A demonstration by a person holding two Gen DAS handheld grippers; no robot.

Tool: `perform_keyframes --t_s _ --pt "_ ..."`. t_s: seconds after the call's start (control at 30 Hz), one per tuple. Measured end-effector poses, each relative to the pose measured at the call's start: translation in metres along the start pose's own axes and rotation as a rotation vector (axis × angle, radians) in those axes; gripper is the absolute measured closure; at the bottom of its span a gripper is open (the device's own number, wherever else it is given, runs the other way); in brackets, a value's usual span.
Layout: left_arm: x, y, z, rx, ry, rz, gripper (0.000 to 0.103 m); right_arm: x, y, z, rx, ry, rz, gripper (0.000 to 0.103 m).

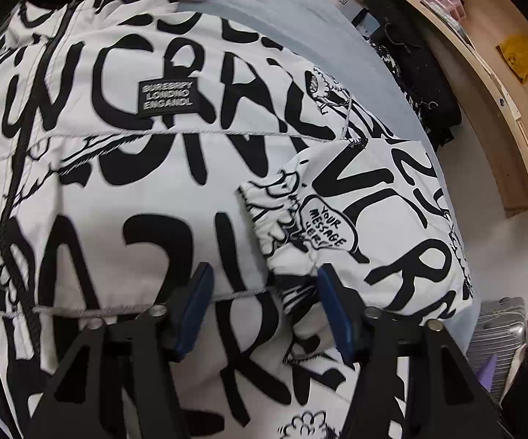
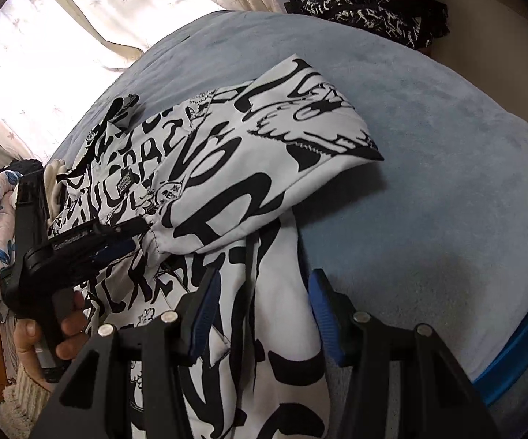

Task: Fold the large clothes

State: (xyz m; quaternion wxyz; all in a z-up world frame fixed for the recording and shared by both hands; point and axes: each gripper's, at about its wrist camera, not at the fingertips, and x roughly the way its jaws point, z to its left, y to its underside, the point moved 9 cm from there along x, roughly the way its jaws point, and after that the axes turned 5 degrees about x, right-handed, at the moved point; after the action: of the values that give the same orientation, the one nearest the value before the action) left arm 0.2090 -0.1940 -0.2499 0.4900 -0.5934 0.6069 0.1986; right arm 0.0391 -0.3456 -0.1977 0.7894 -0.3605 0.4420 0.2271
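One printed jacket (image 1: pixel 154 168), one blue bed cover (image 2: pixel 428 168), two hand-held grippers, left hand-held gripper (image 1: pixel 265 289), right hand-held gripper (image 2: pixel 264 294), one hand (image 2: pixel 44 333).

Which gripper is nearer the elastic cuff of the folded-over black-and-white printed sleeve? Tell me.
Left. The left gripper hovers just short of the elastic cuff, jaws open. The right gripper straddles a hanging jacket panel nearer the bed's edge.

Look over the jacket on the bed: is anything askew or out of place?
Yes. The jacket lies slanted across the bed, and its sleeve is folded over the front unevenly, its cuff bunched and crooked.
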Motion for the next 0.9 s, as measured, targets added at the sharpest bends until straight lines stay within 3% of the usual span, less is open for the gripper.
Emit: perform_keyframes --t_s 0.1,0.23,0.27,0.3,0.33,0.37,0.5,0.6,0.7,0.8,0.9 --pt "0.005 -0.003 -0.007 0.007 0.004 -0.008 0.028 0.004 0.002 0.0 0.001 0.0 0.007 0.053" --pt "0.013 -0.01 -0.019 0.024 0.003 -0.021 0.028 0.009 0.004 -0.001 0.002 -0.001 0.015 0.053" --pt "0.015 -0.011 -0.022 0.031 0.008 -0.025 0.038 0.01 0.005 -0.002 0.002 -0.001 0.017 0.053" --pt "0.018 -0.013 -0.025 0.037 0.011 -0.026 0.058 0.011 0.005 -0.002 0.002 0.0 0.019 0.053" --pt "0.022 -0.014 -0.027 0.046 -0.015 -0.019 0.067 0.011 0.006 -0.002 0.002 0.001 0.02 0.053" --pt "0.025 -0.015 -0.027 0.053 -0.037 -0.015 0.084 0.011 0.006 -0.002 0.002 0.002 0.021 0.053" --pt "0.014 -0.022 -0.034 0.062 -0.06 -0.061 0.098 0.01 0.007 -0.002 0.002 0.004 0.018 0.053" --pt "-0.022 -0.039 -0.047 0.119 -0.107 -0.173 0.1 0.007 0.005 -0.004 0.001 0.014 0.008 0.053" --pt "-0.082 -0.064 -0.058 0.156 -0.123 -0.322 0.1 0.005 0.004 -0.007 0.005 0.019 0.004 0.053" --pt "-0.143 -0.08 -0.05 0.189 -0.187 -0.453 0.1 0.004 0.004 -0.006 0.003 0.022 0.001 0.053" --pt "-0.185 -0.088 -0.029 0.19 -0.27 -0.532 0.1 0.004 0.006 -0.005 -0.002 0.019 0.003 0.053"
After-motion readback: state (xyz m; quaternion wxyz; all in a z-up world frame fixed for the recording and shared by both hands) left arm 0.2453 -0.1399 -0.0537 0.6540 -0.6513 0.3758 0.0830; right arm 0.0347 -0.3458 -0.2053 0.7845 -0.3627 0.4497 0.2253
